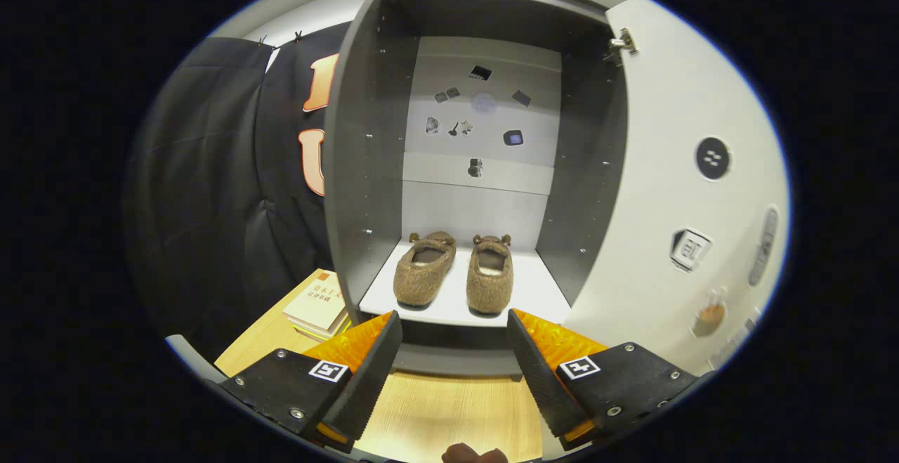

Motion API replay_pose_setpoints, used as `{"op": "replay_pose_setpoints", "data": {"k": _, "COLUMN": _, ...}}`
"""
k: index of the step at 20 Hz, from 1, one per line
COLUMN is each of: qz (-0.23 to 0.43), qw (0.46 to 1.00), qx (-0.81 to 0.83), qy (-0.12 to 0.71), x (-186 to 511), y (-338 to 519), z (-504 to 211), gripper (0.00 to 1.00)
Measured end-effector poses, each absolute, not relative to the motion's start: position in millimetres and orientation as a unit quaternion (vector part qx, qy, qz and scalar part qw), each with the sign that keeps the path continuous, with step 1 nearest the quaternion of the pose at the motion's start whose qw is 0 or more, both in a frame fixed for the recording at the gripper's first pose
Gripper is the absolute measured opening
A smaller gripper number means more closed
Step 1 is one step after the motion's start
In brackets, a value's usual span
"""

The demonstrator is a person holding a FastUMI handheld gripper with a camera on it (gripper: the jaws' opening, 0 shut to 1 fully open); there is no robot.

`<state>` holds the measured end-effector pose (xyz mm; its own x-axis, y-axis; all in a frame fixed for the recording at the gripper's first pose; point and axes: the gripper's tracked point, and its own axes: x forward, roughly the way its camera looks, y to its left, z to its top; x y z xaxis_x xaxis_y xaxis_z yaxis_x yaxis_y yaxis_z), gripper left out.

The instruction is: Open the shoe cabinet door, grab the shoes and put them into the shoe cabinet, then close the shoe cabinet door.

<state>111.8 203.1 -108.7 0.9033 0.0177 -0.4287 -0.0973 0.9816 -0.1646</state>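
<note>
Shoes (453, 271) are sitting inside the cabinet (365, 168); my tongs (454, 322) are hanging released, so I'm guessing swinging the door (674, 189) shut comes next.

The shoe cabinet (365, 168) is tall and gray, and its white door (674, 189) is swung wide open to the right. Two fuzzy brown slippers (455, 272) sit side by side on the white bottom shelf, not touching, with their little ears toward the back wall.
</note>
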Motion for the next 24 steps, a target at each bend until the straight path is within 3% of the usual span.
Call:
{"op": "replay_pose_setpoints", "data": {"k": 10, "qz": 0.021, "qw": 0.977, "qx": -0.092, "qy": 0.189, "x": -24.3, "y": 152.3, "z": -43.7, "gripper": 0.95}}
{"op": "replay_pose_setpoints", "data": {"k": 24, "qz": 0.061, "qw": 0.984, "qx": -0.057, "qy": 0.160, "x": -101.7, "y": -14.3, "z": -9.5, "gripper": 0.96}}
